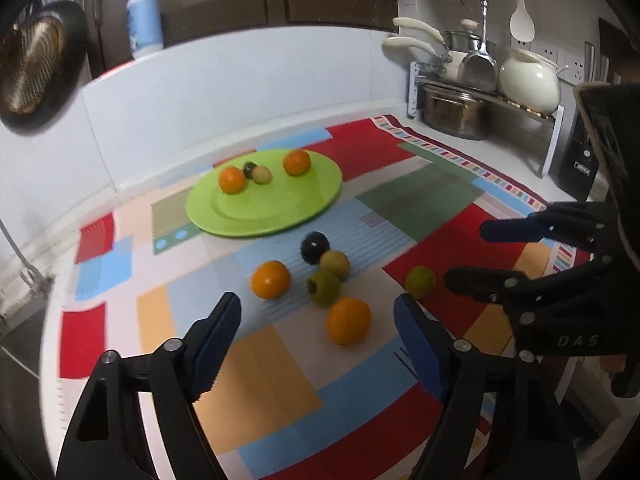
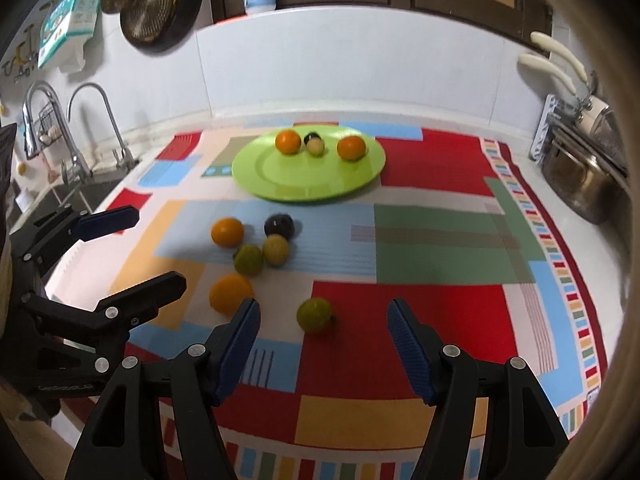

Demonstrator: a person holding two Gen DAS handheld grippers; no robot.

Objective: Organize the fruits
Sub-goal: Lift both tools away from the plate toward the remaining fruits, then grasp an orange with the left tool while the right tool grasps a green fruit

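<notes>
Six fruits are lying loose on the patchwork cloth (image 2: 440, 308) covering the tabletop, in front of a green plate (image 2: 280, 184) that is already carrying two oranges, a small dark fruit and a small pale one.

The left hand-held gripper (image 1: 318, 340) is standing about two-thirds open with nothing between its blue pads; the near orange (image 1: 348, 326) is sitting just ahead of it, between the lines of its fingers. The right hand-held gripper (image 2: 322, 344) is standing roughly half open, also empty, and the lone green fruit (image 2: 315, 315) is lying just beyond its tips, apart from the others.

Behind these, a second loose orange (image 1: 271, 279), a green persimmon-like fruit (image 1: 324, 287), a tan fruit (image 1: 335, 263) and a dark round fruit (image 1: 315, 247) are sitting clustered, some of them touching.

All look small, round and probably light; whether they are real or imitation is not clear, and the frames are slightly blurred. Round, glossy skins are likely to roll or squirt forward if pinched off-centre, so each is best taken across its widest part, pads on opposite sides, low enough to sit at the equator. If real, the green fruit may be softer and bruise under a hard squeeze; the oranges should tolerate a firmer grip. The clustered ones risk being nudged by a finger reaching in.
</notes>
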